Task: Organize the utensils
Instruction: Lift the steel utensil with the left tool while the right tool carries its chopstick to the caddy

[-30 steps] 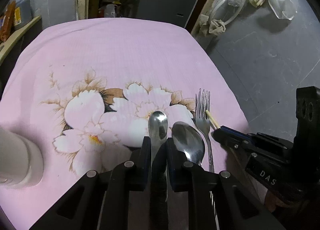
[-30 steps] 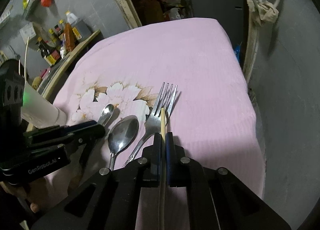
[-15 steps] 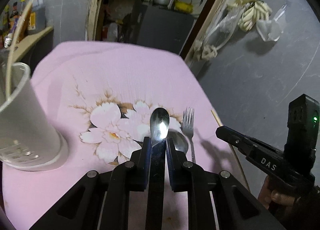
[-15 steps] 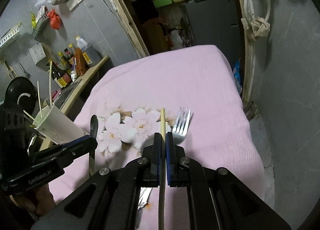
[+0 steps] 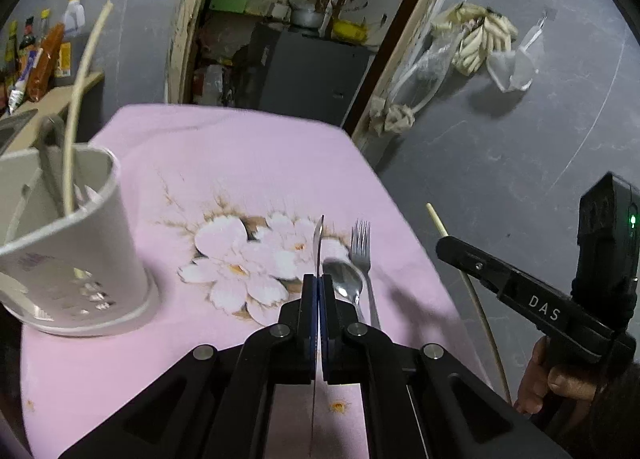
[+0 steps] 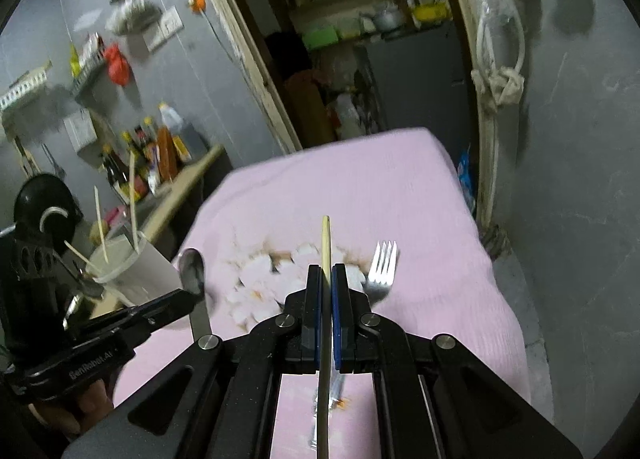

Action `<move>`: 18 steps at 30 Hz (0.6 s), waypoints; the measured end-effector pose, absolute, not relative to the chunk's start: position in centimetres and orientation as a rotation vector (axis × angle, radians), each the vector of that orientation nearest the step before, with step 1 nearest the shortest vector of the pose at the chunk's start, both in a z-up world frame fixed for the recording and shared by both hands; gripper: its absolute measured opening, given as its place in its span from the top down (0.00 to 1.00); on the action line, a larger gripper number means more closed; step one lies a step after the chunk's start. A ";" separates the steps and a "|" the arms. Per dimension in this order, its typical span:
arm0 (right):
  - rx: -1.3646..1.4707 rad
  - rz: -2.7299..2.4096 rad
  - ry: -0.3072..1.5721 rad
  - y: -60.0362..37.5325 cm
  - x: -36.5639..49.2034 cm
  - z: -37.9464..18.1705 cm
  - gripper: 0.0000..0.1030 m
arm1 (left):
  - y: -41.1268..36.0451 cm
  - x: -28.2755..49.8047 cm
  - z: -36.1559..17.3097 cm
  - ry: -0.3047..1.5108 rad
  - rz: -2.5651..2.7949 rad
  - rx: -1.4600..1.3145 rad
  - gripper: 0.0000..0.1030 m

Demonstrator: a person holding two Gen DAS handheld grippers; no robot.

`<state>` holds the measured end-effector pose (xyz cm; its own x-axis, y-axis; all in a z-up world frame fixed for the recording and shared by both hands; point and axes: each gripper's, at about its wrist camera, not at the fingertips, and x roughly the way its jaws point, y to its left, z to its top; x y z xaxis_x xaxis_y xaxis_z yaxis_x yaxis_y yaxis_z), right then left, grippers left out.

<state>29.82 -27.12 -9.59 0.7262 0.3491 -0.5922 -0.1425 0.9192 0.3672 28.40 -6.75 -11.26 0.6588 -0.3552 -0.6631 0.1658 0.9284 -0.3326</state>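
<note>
White plastic cup (image 5: pixel 72 259) sits over on the left side of the bench, which has a pink cloth with a pale flower print (image 5: pixel 240 163) on it, and the cup already has a few pale chopsticks (image 5: pixel 80 99) poking up out of it, plus some other stuff inside I can't really make out. Moving right, the left gripper (image 5: pixel 319 287) has its fingers clenched tight on a shiny metal spoon (image 6: pixel 192 275), lifted off the cloth and turned edge-on in its own camera so it just looks like a thin sliver; from the right wrist view you can see the bowl sticking up above the finger tips, close to the cup. Just right of that, a second steel spoon (image 5: pixel 343 279) lies flat on the cloth near the flower print, with a silver metal fork (image 5: pixel 362 251) right beside it, tines pointing away. Furthest right, the right gripper (image 6: pixel 327 283) is clamped on a single light wooden chopstick (image 6: pixel 325 243), held up in the air past the bench's right edge with the tip poking forward beyond the fingers.
</note>
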 end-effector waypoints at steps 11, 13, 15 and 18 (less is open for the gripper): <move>0.350 0.352 0.412 -22.2 28.4 -1.9 0.96 | -1.5 26.4 -2.6 0.571 -0.258 -0.232 0.98; 0.357 0.377 0.380 -20.9 28.5 -0.8 0.96 | -0.3 26.3 -1.3 0.542 -0.248 -0.234 0.98; 0.369 0.406 0.349 -19.3 29.3 0.4 0.96 | 1.2 26.2 0.0 0.514 -0.236 -0.234 0.98; 0.397 0.453 0.313 -16.9 30.2 1.4 0.96 | 3.7 26.1 1.7 0.466 -0.201 -0.237 0.98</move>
<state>30.23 -16.88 1.36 0.8540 0.4790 -0.2029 -0.3595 0.8254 0.4353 26.07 3.73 1.69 0.8747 -0.2443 -0.4186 0.1367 0.9530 -0.2705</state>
